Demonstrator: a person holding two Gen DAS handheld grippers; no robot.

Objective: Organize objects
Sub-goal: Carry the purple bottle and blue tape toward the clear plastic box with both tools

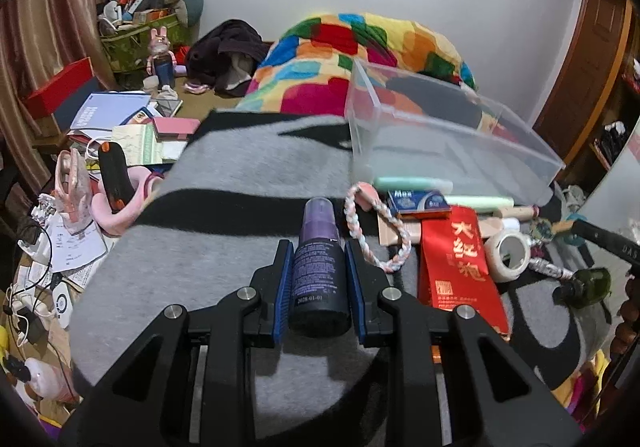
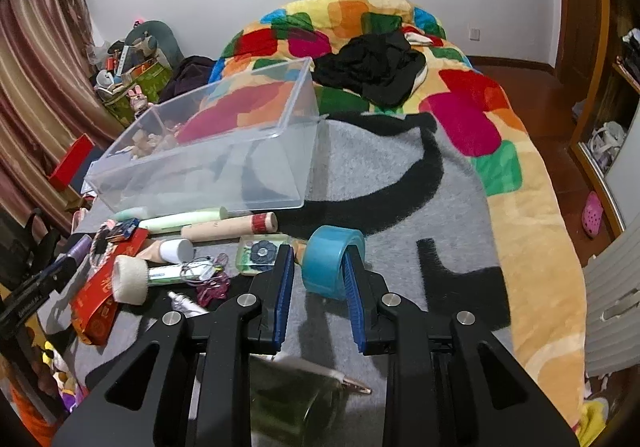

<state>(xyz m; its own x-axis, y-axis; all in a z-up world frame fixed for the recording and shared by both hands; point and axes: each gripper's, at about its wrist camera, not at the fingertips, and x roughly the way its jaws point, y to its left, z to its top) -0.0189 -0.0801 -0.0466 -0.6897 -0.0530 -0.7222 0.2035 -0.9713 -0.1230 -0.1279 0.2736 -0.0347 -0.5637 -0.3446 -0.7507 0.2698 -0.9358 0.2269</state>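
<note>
My left gripper [image 1: 319, 259] is shut on a dark purple spray bottle [image 1: 318, 271] and holds it over the grey and black blanket [image 1: 224, 167]. A clear plastic bin [image 1: 448, 135] stands beyond it; it also shows in the right wrist view [image 2: 208, 151]. My right gripper [image 2: 318, 259] is open. A blue tape roll [image 2: 332, 263] rests against its right finger, with that finger inside the ring. A green glass bottle [image 2: 288, 403] lies under the right gripper.
A heap lies beside the bin: a red packet [image 1: 460, 259], a braided rope [image 1: 376, 231], a white tape roll [image 1: 508, 255], a wooden roller [image 2: 228, 229], green tubes [image 2: 180, 221]. A colourful quilt [image 2: 460, 95] covers the bed. Clutter fills the table [image 1: 80, 187] at the left.
</note>
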